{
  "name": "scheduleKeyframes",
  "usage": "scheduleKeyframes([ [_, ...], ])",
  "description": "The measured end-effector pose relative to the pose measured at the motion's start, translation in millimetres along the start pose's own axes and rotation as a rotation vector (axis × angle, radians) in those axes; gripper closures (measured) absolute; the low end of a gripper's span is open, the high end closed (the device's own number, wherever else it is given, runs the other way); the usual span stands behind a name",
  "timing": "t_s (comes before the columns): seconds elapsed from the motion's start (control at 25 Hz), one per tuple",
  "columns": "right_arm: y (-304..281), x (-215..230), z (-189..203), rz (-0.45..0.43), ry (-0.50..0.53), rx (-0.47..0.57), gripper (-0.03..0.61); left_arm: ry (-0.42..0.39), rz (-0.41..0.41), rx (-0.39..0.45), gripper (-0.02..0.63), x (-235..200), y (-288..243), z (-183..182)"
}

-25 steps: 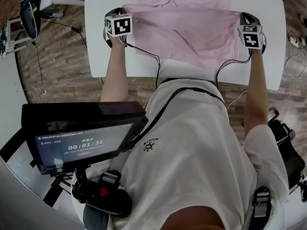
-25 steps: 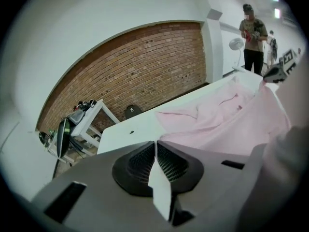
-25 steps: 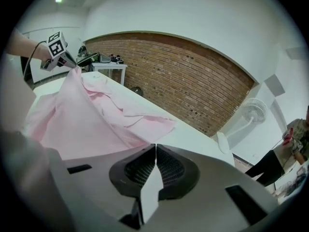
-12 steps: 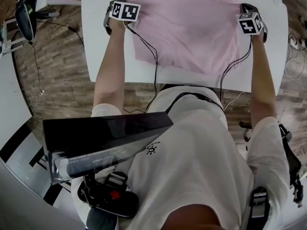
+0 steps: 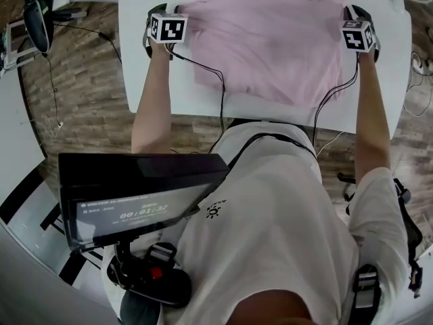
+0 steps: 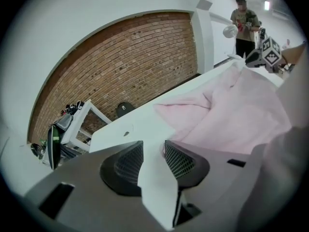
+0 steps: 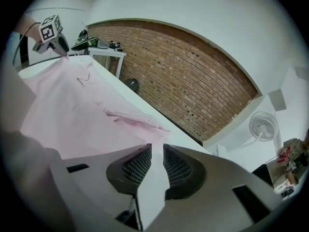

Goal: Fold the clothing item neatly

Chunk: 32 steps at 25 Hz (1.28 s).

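Pink garment: spread on the white desk between my two hands, with one layer lying over another. Its far corners sit just beside each pair of fingers.
Left fingers: released. They have just been opening, and only bare desk shows in the gap. The cloth's edge lies just to their right, close by the right-hand tip.
Right fingers: parted a little and also just been opening, with nothing pinched. The cloth runs off to their left, and bare desk lies ahead and to the right.
Step in hand: I judge this to be the letting-go at the end of one fold, with both corners set down on the desk.
Next move: it calls for drawing both pairs of fingers clear without dragging the cloth. Then I would take a fresh edge at matching points on either side, so the coming fold lands square.
Watch for: the cloth looks rumpled ahead of my left fingers and may want smoothing first.
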State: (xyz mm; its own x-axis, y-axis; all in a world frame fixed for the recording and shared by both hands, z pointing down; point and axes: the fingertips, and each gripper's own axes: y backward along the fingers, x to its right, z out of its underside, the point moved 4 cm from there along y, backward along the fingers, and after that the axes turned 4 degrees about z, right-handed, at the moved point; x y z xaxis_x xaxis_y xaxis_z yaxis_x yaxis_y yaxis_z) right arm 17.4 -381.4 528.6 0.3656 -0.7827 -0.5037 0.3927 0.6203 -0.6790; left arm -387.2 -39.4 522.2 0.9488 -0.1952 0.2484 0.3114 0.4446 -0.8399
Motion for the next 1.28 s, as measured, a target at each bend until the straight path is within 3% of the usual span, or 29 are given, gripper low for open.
scheduleKeyframes([
  [0.08,11,5,5,0.008,-0.029,0.022,0.52,-0.001,0.036,0.007,0.489,10,10,16],
  [0.2,25,8,21,0.018,-0.058,0.021,0.519,0.042,0.017,0.04,0.491,6,20,32],
  [0.32,34,7,37,0.02,-0.102,0.008,0.52,0.132,-0.028,0.118,0.489,-18,23,13],
  [0.4,45,-2,44,0.013,-0.113,0.001,0.52,0.175,-0.009,0.209,0.491,-25,30,-12],
  [0.48,69,-18,51,0.005,-0.125,-0.004,0.52,0.148,0.039,0.266,0.485,-19,40,-35],
  [0.64,94,-55,52,-0.076,-0.161,0.003,0.52,0.032,0.096,0.258,0.316,2,40,-65],
  [0.68,94,-63,48,-0.107,-0.168,0.014,0.52,0.039,0.099,0.269,0.313,3,40,-70],
  [0.76,94,-74,39,-0.15,-0.157,0.043,0.52,0.097,0.091,0.319,0.313,-1,48,-77],
  [0.92,85,-82,14,-0.137,-0.073,0.123,0.52,0.197,0.095,0.399,0.313,-19,80,-67],
  [1.08,74,-76,-12,-0.1,-0.021,0.174,0.52,0.381,0.152,0.48,0.314,-44,108,-46],
  [1.16,71,-87,-23,-0.16,0.002,0.204,0.52,0.369,0.194,0.446,0.314,-40,109,-29],
  [1.28,51,-105,-19,-0.217,0.071,0.139,0.522,0.221,0.244,0.287,0.359,-4,94,10],
])
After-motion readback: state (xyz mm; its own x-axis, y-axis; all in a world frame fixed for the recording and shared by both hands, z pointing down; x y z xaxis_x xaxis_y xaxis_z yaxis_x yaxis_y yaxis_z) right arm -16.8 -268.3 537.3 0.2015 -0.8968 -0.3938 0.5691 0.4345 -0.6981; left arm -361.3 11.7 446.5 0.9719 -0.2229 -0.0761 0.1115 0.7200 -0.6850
